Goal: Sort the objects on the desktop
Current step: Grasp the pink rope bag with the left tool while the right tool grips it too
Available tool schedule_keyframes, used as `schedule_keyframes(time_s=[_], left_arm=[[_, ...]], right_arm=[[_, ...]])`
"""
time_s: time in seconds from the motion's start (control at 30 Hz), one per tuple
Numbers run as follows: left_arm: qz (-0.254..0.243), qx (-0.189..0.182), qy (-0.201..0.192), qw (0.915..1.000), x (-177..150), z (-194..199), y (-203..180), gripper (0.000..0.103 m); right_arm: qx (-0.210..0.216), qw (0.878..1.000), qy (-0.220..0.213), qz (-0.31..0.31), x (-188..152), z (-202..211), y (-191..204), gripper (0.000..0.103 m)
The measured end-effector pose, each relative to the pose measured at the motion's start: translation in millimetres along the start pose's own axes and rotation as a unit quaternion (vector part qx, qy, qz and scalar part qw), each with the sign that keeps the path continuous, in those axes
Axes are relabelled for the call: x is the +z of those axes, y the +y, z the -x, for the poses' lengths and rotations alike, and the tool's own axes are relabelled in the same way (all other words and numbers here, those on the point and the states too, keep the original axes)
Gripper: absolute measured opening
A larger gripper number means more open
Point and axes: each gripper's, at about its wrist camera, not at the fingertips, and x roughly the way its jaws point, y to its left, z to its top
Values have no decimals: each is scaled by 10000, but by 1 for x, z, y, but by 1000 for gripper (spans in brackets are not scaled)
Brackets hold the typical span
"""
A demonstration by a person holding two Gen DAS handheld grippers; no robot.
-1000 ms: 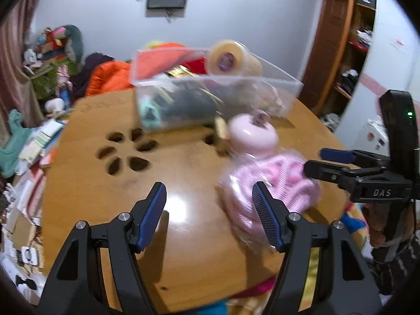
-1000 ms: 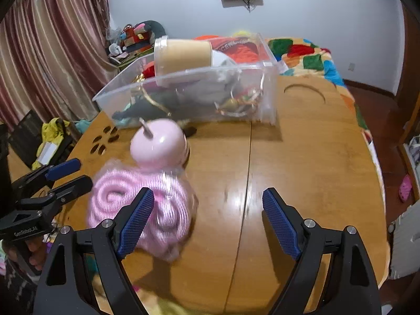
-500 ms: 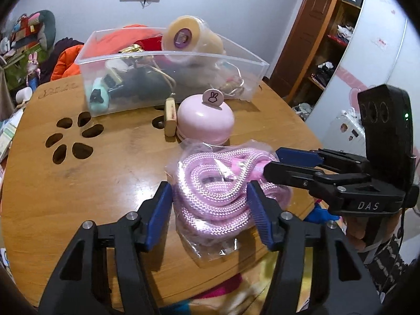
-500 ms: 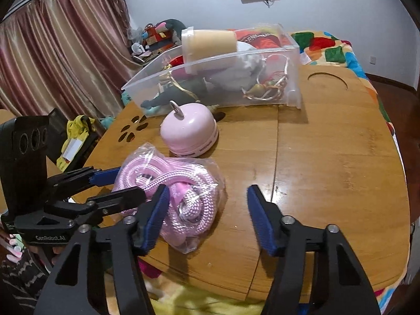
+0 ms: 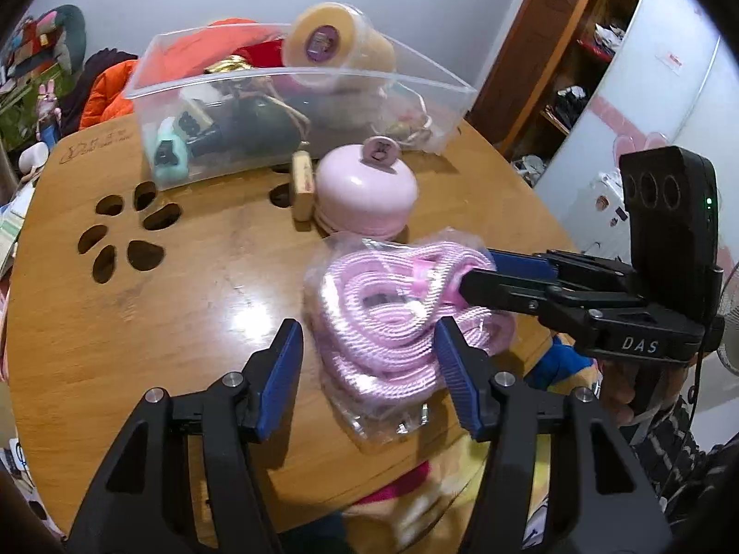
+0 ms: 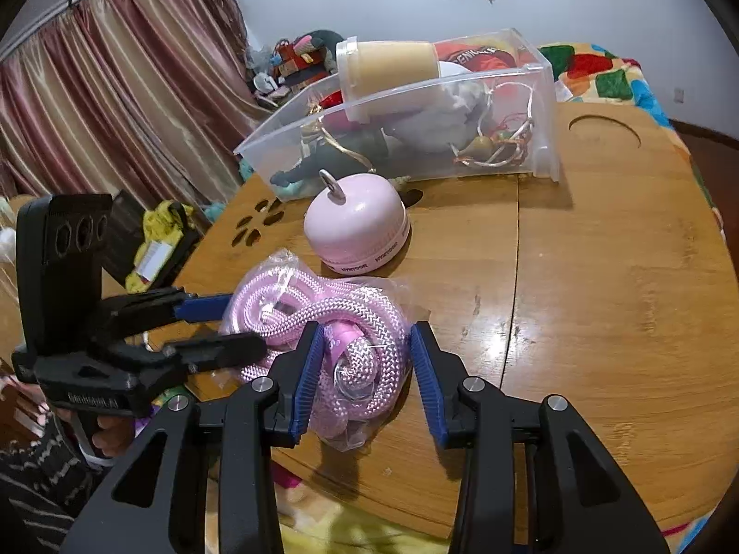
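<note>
— Where is the bagged pink rope now?

— Near the front edge of the wooden counter, just this side of the pink dome-shaped gadget. Both tools have it between their fingers.

— Is the right tool clenched on it?

— Its jaws have just been closing, and the blue pads sit against the coil on both sides, so it is grasping the rope.

— And the left tool?

— Half open around the other end. Its right pad touches the bag; the left pad stands clear of it, so no grip there.

— What lies beyond?

— A clear plastic bin full of odds and ends, with a cream-coloured jar lying across its rim. A small wooden block stands beside the gadget.
</note>
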Motion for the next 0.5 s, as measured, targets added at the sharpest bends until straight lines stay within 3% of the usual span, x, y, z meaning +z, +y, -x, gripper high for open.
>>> schedule_keyframes(time_s=[0.2, 0.43, 0.5], left_arm=[[-41, 175, -112, 9998, 6, -1, -12, 51], [-336, 166, -524, 9979, 13, 22, -33, 50], [-402, 194, -573, 9974, 15, 24, -37, 42]], right_arm=[[-187, 9998, -8, 122, 1, 2, 4, 38], [37, 9997, -127, -190, 2, 4, -8, 41], [36, 9996, -155, -238, 2, 7, -11, 45]])
